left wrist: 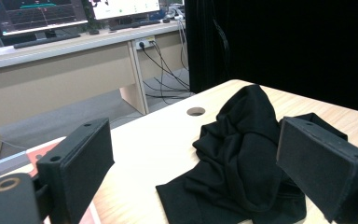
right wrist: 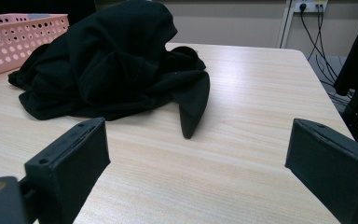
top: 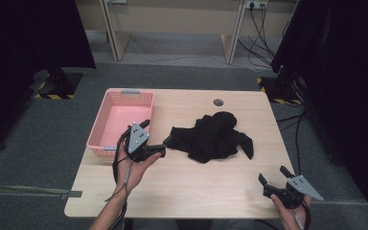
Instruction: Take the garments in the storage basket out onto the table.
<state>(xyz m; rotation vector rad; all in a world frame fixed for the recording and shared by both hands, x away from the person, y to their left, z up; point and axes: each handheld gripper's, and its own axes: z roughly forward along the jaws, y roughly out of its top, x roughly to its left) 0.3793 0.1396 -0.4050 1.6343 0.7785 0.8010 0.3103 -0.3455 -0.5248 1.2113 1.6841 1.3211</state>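
A crumpled black garment (top: pixel 211 136) lies in the middle of the wooden table (top: pixel 196 187). My left gripper (top: pixel 156 136) is open at the garment's left edge, beside the pink basket (top: pixel 120 120). In the left gripper view the jaws of the left gripper (left wrist: pixel 196 154) stand wide apart, with the garment (left wrist: pixel 242 154) just ahead and nothing between them. My right gripper (top: pixel 274 175) is open near the table's front right corner, well clear of the cloth. Beyond the right gripper (right wrist: pixel 196 154), the garment (right wrist: pixel 116 60) has a sleeve pointing toward me, and the basket (right wrist: pixel 14 37) stands behind it.
The basket at the table's left side holds nothing I can see. A round cable hole (top: pixel 218 102) sits near the far edge. Black curtains hang on both sides. A desk (left wrist: pixel 51 60) with monitors and hanging cables stands beyond the table.
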